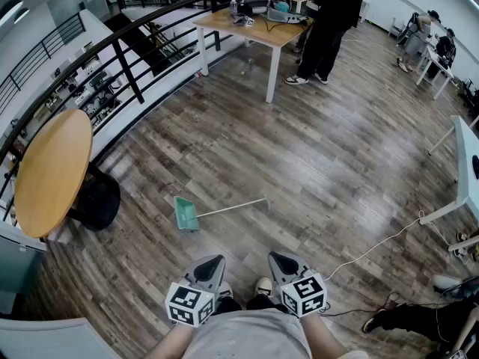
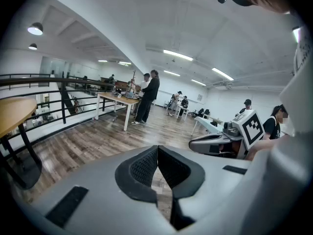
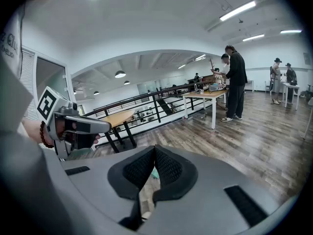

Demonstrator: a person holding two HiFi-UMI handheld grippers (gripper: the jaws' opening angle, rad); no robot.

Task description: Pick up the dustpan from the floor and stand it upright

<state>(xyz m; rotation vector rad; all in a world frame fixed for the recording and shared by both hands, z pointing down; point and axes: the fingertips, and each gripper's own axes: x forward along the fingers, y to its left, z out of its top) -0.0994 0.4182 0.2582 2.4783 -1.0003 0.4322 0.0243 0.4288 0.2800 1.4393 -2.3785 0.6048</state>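
The dustpan (image 1: pixel 186 213) lies flat on the wooden floor, a teal pan with a long thin pale handle (image 1: pixel 232 207) running off to the right. Both grippers are held low near my body, short of the dustpan and apart from it. My left gripper (image 1: pixel 210 263) is shut with nothing in it, its pads meeting at the tip (image 2: pixel 157 148). My right gripper (image 1: pixel 281 261) is likewise shut and empty (image 3: pixel 155 148). A sliver of the teal pan (image 3: pixel 154 173) shows through the gap below the right gripper's pads.
A round wooden table (image 1: pixel 49 170) on a black base stands at the left beside a curved black railing (image 1: pixel 135 58). A rectangular table (image 1: pixel 251 25) and a standing person (image 1: pixel 329 21) are far ahead. A white cable (image 1: pixel 374 249) crosses the floor at the right, near a white desk (image 1: pixel 468 163).
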